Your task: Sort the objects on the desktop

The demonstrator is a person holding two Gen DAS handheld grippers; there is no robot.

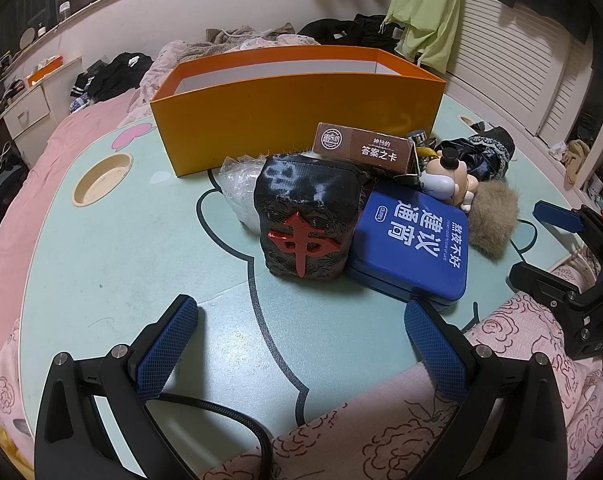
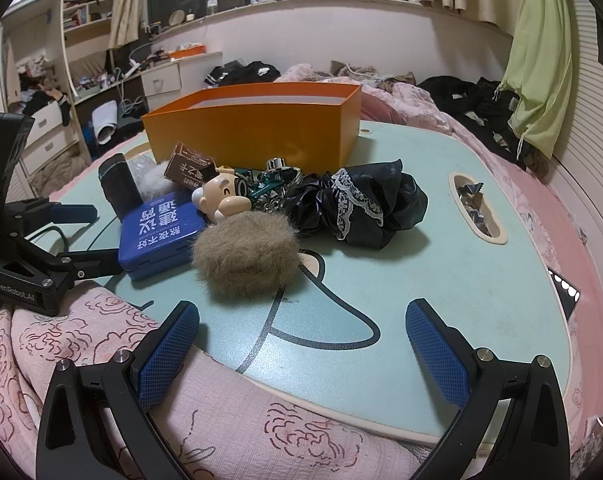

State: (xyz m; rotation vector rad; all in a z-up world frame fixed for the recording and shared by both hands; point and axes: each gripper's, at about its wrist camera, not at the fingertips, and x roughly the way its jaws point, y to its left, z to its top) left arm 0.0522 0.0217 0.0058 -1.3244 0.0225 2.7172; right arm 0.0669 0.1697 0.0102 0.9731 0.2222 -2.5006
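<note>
Both grippers hang low at the near edge of the pale green lap table (image 1: 101,248), empty. The left gripper (image 1: 301,320) has its blue mesh pads spread wide and points at the black plush mahjong-tile cushion with a red character (image 1: 305,224). The right gripper (image 2: 303,320) is spread just as wide and faces the tan fluffy fur ball (image 2: 245,252).

The objects to sort lie heaped mid-table, just in front of the open orange cardboard box (image 1: 293,100) at the far side, which is probably where they go. The cushion looks soft and light; it should squash between the pads, so a grip across its upright sides suits it. Touching it on the right, the flat blue hinged tin with white lettering (image 1: 413,240) looks stiff and smooth, likely slippery, best pinched across its thin edge. The fur ball should weigh almost nothing and compress. Behind them sit a brown card box (image 1: 365,148), a small cartoon figurine in a top hat (image 1: 449,180) that may be fragile, and a crumpled black lace-trimmed fabric (image 2: 361,200), limp and easily bunched.
</note>
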